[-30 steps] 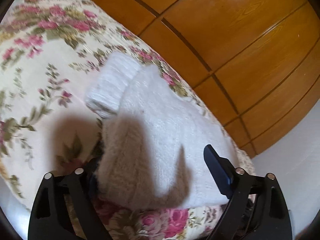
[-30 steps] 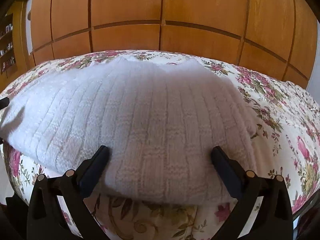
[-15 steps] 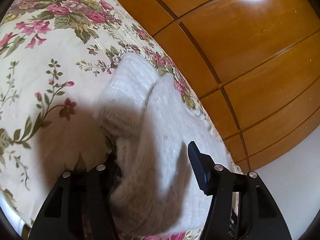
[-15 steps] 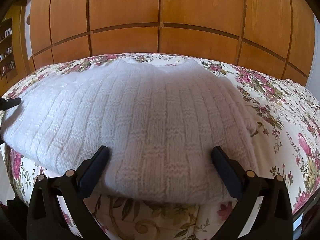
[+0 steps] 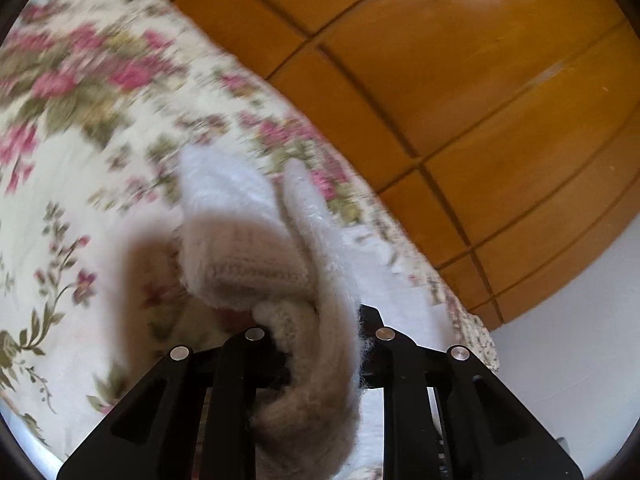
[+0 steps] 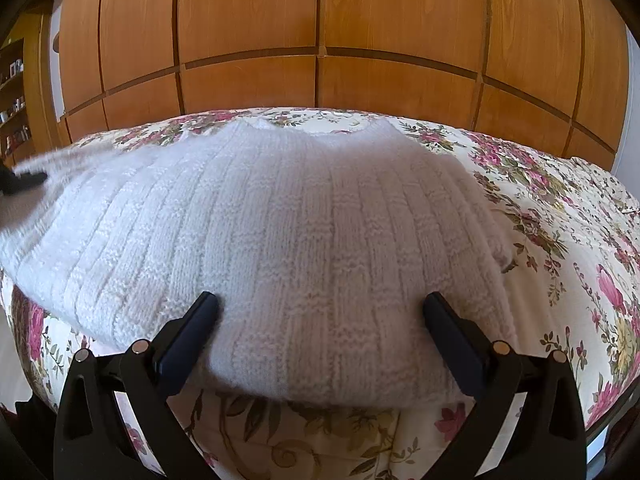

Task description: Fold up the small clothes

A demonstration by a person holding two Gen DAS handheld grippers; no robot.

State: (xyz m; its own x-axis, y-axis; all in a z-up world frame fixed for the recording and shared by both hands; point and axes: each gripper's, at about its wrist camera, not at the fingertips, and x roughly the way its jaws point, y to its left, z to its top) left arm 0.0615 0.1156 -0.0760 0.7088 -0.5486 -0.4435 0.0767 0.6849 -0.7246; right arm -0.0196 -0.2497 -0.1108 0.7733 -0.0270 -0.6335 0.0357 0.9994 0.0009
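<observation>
— Wood first: we list the wardrobe [image 6: 320,40], orange-brown panels with dark seams, filling the whole background behind the bed in both views.

— Next we enter the bedspread [image 6: 560,240], cream with pink flowers and green leaves, covering the bed from edge to edge. In the left wrist view its pattern is smeared by blur.

— Then the sweater [image 6: 280,232], white, ribbed knit. We note it lying flat on the bedspread, its neckline toward the wardrobe, its hem at the near edge of the bed. One side is lifted off the bed at the far left of the right wrist view.

— We confirm that from the left side: the sweater [image 5: 256,248] bunches there into a thick raised fold, its cuff hanging in front of the camera.

— Left gripper [image 5: 320,336]: we record its jaws pressed together on that fold of sweater, with knit spilling out above and below the fingers.

— Right gripper [image 6: 320,320]: we record it spread wide, one finger either side of the hem's middle, tips over the knit. Whether they touch the knit we cannot tell.

— Last and smallest, shelves [image 6: 12,100] at the left margin, holding small items too tiny to name.
</observation>
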